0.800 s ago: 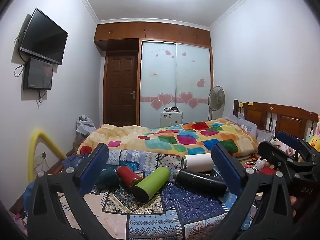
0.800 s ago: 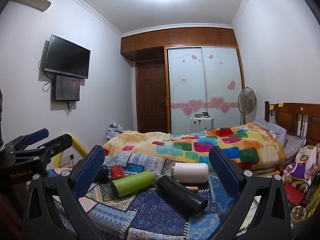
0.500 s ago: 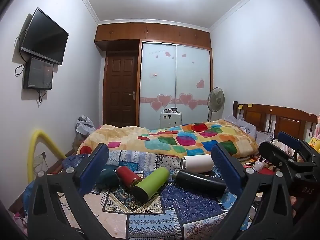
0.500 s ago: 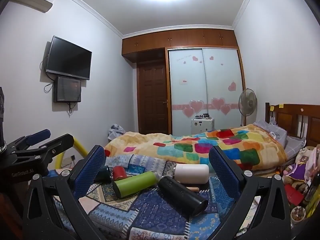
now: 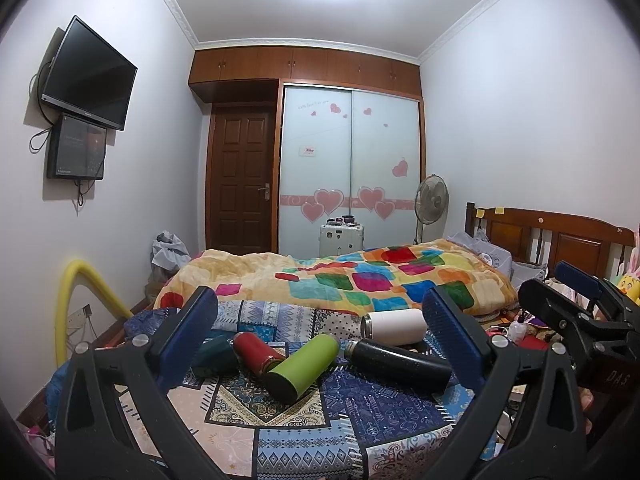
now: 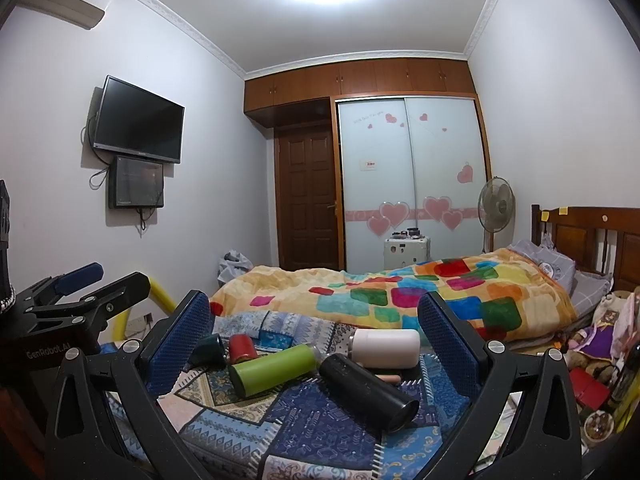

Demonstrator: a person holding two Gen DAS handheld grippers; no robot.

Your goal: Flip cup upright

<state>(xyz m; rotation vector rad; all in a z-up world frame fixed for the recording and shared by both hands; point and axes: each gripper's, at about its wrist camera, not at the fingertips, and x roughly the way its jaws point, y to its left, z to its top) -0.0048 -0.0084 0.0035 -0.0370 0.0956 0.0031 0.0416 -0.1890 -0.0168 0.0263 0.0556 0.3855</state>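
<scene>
Nothing flipped yet

Both the left tongs (image 5: 320, 330) and right tongs (image 6: 314, 326) gape empty; five cups, including the green cup (image 5: 303, 368), lie sideways on the bed's patterned blanket (image 5: 360, 412), lower centre.

Five cups by colour: dark teal cup (image 5: 214, 356), red cup (image 5: 256, 350), lime-green cup (image 5: 306, 362), speckled black cup (image 5: 400, 364), white cup (image 5: 394, 326). Blue geometric patchwork mat (image 5: 320, 420); yellow quilt (image 5: 340, 280) with multicoloured squares; blue gripper pads (image 5: 450, 336).
</scene>
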